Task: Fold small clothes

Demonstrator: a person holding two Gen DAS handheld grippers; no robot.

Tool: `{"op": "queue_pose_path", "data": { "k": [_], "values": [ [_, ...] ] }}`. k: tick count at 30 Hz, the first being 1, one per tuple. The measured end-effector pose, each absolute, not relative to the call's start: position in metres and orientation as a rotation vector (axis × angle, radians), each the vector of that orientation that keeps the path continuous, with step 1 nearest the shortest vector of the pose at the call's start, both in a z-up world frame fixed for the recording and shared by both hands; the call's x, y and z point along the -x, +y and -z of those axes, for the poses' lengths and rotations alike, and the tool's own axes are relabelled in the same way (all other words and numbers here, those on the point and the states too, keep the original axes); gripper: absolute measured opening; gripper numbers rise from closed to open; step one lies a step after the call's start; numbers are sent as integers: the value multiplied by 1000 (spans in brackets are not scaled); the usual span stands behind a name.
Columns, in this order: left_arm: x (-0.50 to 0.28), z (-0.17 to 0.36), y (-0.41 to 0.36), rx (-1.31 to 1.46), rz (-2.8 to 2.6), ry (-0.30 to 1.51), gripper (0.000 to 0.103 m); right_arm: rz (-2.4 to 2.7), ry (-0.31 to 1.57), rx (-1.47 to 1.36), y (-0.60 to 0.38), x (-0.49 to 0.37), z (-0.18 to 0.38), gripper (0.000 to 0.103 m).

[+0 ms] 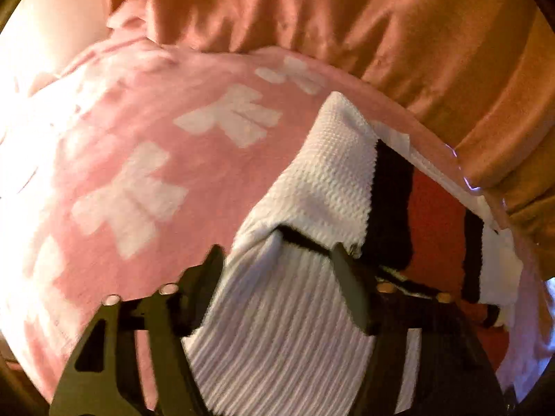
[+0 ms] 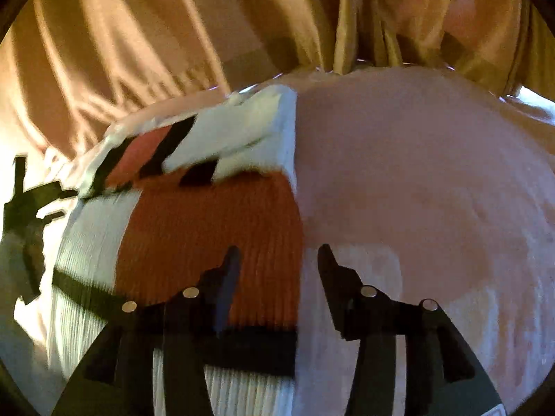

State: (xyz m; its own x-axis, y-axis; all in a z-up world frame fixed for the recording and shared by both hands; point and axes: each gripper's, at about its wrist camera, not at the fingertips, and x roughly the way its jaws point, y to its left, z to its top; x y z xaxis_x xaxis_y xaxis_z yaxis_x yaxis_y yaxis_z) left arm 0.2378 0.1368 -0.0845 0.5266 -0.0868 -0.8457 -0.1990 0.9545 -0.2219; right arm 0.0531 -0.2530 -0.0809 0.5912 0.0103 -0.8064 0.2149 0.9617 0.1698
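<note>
Orange-gold curtain (image 2: 145, 45) hangs in folds behind the work surface, which is covered w/ a pink blanket (image 1: 145, 159) printed w/ white shapes. We see the knit garment (image 2: 208, 228) lying on that blanket near the curtain-side edge: ribbed white knit w/ an orange-red block and black stripes. In the right wrist view its top part is turned over onto the rest, and the garment's straight right edge runs down the pic, w/ bare pink blanket to the right of it.

Our left gripper (image 1: 277, 253) sits over the white ribbed part, jaws spread wide. White knit bunches up between the fingers; we can't tell if the pads actually press on it, and the pic is blurred there.

Our right gripper (image 2: 279, 253) hovers at the garment's right edge, jaws apart. Left finger is over the orange block, right finger over the blanket; nothing is pinched between them.
</note>
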Motion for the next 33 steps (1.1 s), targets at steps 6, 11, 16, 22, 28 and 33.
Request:
{"op": "queue_pose_path", "data": {
  "k": [6, 11, 16, 22, 28, 33],
  "values": [
    [-261, 106, 144, 322, -62, 1034, 79, 95, 965, -361, -265, -126, 103, 51],
    [-264, 119, 148, 327, -49, 1025, 71, 89, 971, -424, -263, -153, 123, 21],
    [-263, 110, 136, 327, 4, 1030, 27, 141, 886, -355, -277, -144, 93, 11],
    [-262, 115, 124, 201, -60, 1000, 35, 119, 975, -242, -272, -152, 116, 19],
    [-220, 85, 141, 230, 14, 1019, 43, 113, 932, -183, -253, -69, 67, 48],
    [-145, 69, 153, 175, 85, 1058, 68, 108, 996, -201, -237, 38, 60, 53]
  ]
}}
